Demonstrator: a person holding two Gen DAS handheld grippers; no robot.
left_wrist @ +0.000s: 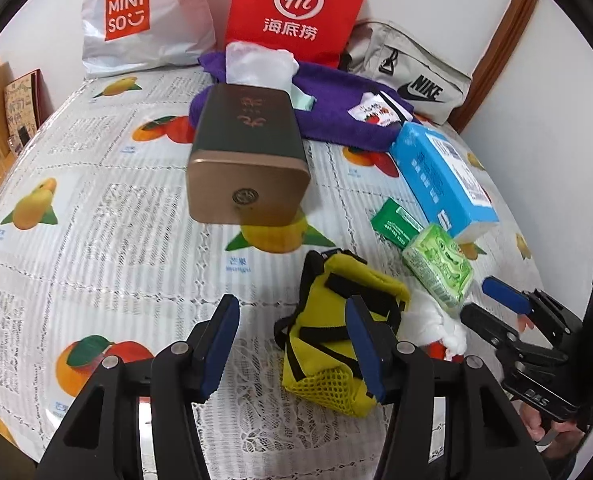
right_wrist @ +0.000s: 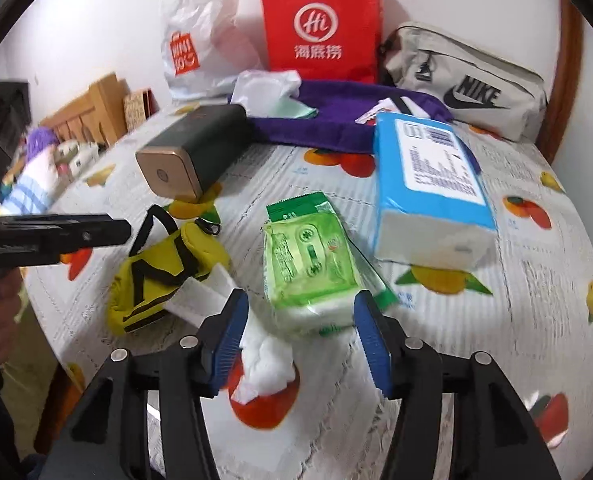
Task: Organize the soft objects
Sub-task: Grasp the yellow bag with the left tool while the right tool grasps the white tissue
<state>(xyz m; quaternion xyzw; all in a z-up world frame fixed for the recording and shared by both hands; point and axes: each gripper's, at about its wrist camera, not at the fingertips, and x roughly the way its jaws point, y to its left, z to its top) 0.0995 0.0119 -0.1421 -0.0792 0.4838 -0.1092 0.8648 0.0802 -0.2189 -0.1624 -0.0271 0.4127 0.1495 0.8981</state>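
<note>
Tissue wad: crumpled white tissue is seen on the table just in front of the green tissue pack, between the blue pads of the right gripper, nearer the left pad; whether it touches that pad cannot be told.
Green tissue pack: a soft green pack is laid flat near the table's front edge, with a thin green packet tucked partly under it on its far side.
Yellow pouch: a yellow pouch with black straps is lying just left of the green tissue pack; a flat white sheet leans against its near side.
Blue tissue pack: a large blue-and-white pack is placed behind and to the right of the green tissue pack.
Tin: a dark tin with a gold end is lying on its side behind and to the left of the green tissue pack.
Purple cloth: a purple cloth is spread well behind the green tissue pack, beyond the tin.
Bags: a red paper bag, a white plastic bag and a grey pouch are lined up against the wall, farthest from the green tissue pack.
Right gripper: the jaws are spread wide, nothing clamped.
Left gripper: the jaws are spread wide over the yellow pouch, nothing clamped.
Table: a fruit-print cover lies under everything.
</note>
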